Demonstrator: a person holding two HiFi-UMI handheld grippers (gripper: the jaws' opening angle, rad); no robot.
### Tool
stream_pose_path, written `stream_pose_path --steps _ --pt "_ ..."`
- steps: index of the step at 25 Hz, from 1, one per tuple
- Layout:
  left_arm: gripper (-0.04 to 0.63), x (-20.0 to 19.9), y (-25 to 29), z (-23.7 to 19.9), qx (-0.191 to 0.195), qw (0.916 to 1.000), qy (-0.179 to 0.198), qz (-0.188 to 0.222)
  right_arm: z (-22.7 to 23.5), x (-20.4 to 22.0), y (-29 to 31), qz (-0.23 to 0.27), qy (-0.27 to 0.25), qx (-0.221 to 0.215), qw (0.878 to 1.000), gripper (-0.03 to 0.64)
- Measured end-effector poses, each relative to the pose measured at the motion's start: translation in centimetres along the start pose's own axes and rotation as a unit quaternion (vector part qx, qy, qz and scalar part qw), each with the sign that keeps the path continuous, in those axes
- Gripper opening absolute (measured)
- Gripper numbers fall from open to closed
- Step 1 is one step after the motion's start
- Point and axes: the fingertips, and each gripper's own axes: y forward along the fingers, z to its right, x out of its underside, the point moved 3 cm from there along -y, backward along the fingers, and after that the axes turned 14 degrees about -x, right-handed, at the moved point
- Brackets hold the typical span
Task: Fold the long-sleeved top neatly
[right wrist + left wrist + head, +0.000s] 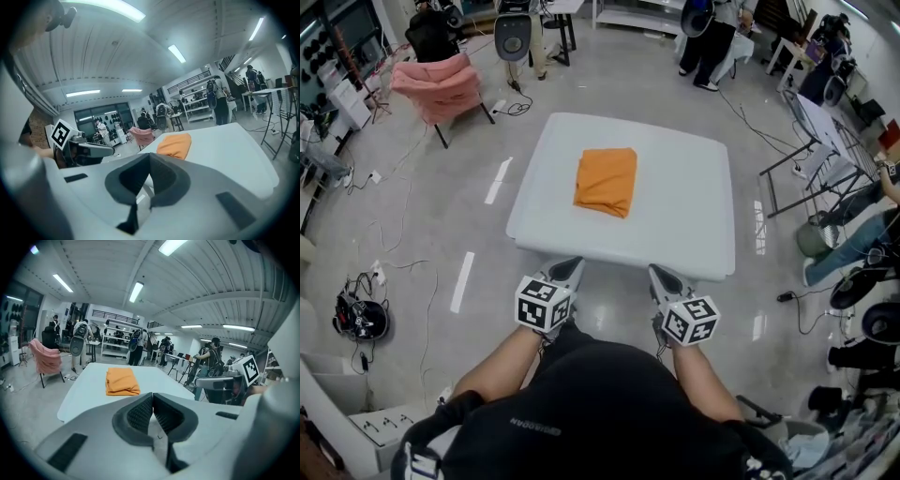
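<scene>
The orange long-sleeved top [606,181] lies folded into a compact rectangle on the white table [694,202], a little left of its middle; the left gripper [572,266] and right gripper [662,273] hang by the near edge, apart from the top; both have jaws pressed together, nothing between them.

Orange folded cloth top [606,182]: one, in the middle of the frame.
White square table [694,234]: one, under the top.
Grey two-jaw grippers: two, the left gripper [571,265] and the right gripper [660,272], at the bottom middle.
Black-and-white marker cubes: two, the left cube [544,302] and the right cube [690,320].
Pink chair with pink cloth [441,86]: one, upper left.
</scene>
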Motion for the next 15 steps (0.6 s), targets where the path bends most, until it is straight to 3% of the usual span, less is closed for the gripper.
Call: stream_pose_path --steps 15 --pt "0.006 -2.1 2.4 -2.5 0.0 1.0 0.007 -0.001 1.4 -1.0 3.0 0.002 0.005 0.005 1.0 0.003"
